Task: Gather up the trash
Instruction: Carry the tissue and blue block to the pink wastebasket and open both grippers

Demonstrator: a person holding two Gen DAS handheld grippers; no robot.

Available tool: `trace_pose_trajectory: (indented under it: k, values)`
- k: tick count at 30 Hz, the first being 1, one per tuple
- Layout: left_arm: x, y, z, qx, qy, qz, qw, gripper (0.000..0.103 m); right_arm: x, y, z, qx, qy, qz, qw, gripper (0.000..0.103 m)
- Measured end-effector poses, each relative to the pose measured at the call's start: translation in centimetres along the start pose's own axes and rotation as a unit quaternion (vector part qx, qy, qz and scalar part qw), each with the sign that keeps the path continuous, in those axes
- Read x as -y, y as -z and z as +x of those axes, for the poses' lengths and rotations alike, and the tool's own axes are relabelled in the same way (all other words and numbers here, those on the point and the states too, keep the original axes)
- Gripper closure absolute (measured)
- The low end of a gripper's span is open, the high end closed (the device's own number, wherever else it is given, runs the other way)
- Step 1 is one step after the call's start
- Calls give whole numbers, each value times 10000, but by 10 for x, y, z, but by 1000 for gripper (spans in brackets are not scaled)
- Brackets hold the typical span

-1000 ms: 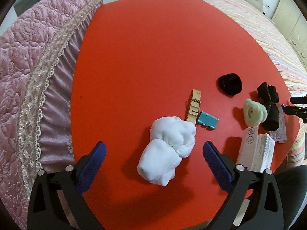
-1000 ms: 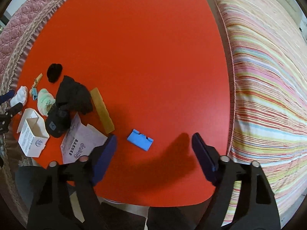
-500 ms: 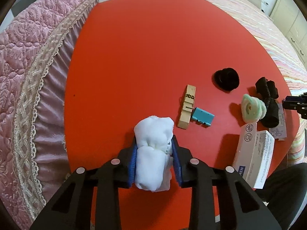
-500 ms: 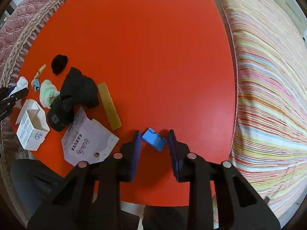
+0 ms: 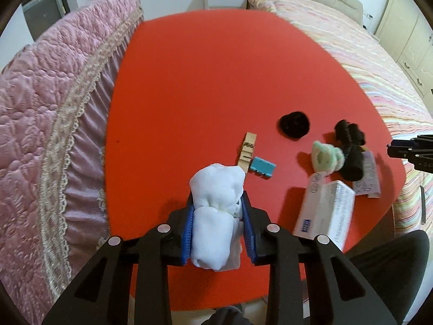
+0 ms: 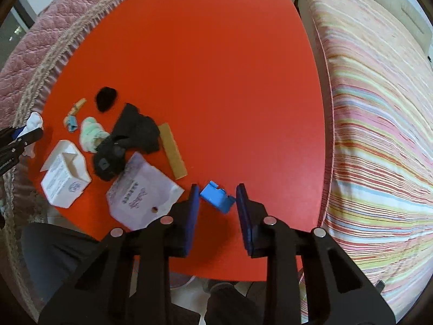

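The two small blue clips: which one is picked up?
The bright blue plastic clip between the right tool's pads; the teal clip lies beside the wooden clothespin.

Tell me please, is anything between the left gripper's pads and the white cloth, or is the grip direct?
Nothing visible stands between them. The left gripper is shut on the white cloth, both blue pads pressing its sides directly. The clothespin and teal piece lie beyond it on the table.

Red table [image 6: 216, 54] carries black cloth [image 6: 135, 132], white carton [image 6: 65, 178], printed paper [image 6: 143, 192], tan strip [image 6: 172, 150], clothespin [image 5: 247, 151].
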State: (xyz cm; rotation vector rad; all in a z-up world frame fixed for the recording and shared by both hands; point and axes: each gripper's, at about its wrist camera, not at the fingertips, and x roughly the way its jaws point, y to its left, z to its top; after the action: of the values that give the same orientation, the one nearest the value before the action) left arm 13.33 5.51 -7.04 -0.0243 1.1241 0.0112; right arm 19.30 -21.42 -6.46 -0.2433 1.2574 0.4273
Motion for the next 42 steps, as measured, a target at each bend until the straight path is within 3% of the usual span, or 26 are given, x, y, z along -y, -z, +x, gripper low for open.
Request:
trace_pose_trajectory:
  k: [9,22,31,42]
  values:
    - [27,30,-65,536,75,120,9985,73,-20,25,-49,649,-308,-169,9973,75]
    - [71,78,-110,997,363,455,9933,73,-63,98,-95,1309,-619,-585,9877,75]
    - [94,114,-108,856,710,555,9923,73,-84,139,-104,1342,-930,-750,9837,75]
    - [107,152,-96,502,1052,559,9916,73,-96,181,-92,1018,-1399,-755,9820,75]
